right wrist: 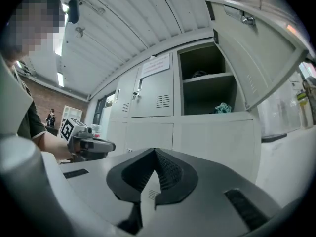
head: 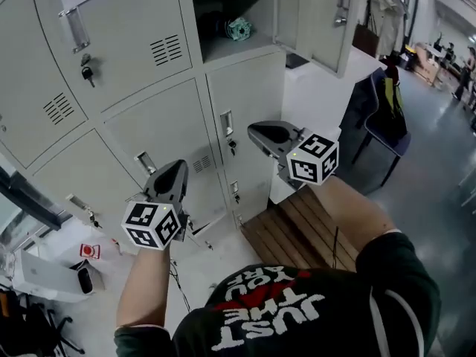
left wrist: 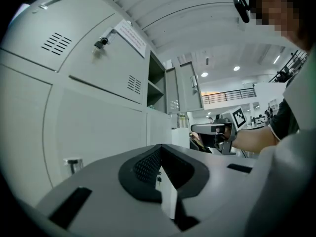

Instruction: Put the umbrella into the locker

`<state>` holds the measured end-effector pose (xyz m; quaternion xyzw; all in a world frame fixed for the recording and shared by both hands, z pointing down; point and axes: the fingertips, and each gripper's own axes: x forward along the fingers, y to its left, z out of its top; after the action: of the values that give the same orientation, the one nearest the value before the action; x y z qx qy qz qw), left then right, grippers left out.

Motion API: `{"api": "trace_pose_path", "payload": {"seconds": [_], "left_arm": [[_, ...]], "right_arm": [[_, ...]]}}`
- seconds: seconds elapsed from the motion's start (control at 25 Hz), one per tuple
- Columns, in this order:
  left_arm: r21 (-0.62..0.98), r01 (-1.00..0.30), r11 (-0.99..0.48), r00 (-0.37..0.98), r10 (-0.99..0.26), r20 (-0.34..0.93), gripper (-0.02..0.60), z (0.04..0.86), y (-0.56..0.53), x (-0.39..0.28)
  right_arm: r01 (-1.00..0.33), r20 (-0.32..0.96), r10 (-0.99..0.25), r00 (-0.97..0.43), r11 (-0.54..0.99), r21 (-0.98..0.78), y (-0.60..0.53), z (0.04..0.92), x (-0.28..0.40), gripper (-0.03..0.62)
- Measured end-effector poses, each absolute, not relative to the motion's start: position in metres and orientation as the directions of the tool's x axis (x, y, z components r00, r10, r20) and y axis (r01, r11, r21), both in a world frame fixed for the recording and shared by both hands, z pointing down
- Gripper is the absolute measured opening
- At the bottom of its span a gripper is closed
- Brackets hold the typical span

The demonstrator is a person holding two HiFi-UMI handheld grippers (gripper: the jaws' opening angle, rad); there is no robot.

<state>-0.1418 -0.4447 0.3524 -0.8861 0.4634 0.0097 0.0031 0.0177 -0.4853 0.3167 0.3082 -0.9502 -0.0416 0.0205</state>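
Well, my left claw [head: 177, 171] and right claw [head: 253, 131] both point level at the locker bank [head: 160, 129]. Each has its jaws pressed together with nothing between them. Above and ahead of the right claw, the open locker [head: 236, 48] has a teal bundle [head: 239, 28] on its shelf; I cannot tell whether that is the umbrella.

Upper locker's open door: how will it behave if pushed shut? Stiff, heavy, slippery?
The open door stands wide, fixed along one edge, so it probably swings easily on a light push. It looks like thin painted sheet metal: likely light, somewhat flexy. The smooth face may be slippery; the handle seems the surer contact.
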Motion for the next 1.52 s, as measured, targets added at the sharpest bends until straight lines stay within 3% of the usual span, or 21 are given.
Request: {"api": "trace_pose_path", "payload": {"seconds": [0.4, 0.64, 0.92, 1.52], "left_arm": [[0.088, -0.912, -0.400, 0.406, -0.911, 0.068, 0.008, 0.463, -0.373, -0.186], [0.166, -0.928, -0.332, 0.357, -0.922, 0.148, 0.008, 0.520, -0.332, -0.241], [0.175, -0.930, -0.323, 0.350, -0.925, 0.148, 0.008, 0.529, -0.322, -0.280], [0.183, -0.924, -0.337, 0.361, -0.925, 0.119, 0.008, 0.523, -0.322, -0.279]], "right_arm": [[-0.455, 0.046, -0.453, -0.890, 0.888, -0.066, -0.451, 0.428, -0.030, 0.034], [-0.468, 0.087, -0.460, -0.884, 0.875, -0.127, -0.432, 0.477, -0.065, 0.034], [-0.494, 0.118, -0.480, -0.869, 0.854, -0.164, -0.416, 0.499, -0.082, 0.034], [-0.468, 0.125, -0.455, -0.882, 0.878, -0.102, -0.410, 0.492, -0.097, 0.032]]}}
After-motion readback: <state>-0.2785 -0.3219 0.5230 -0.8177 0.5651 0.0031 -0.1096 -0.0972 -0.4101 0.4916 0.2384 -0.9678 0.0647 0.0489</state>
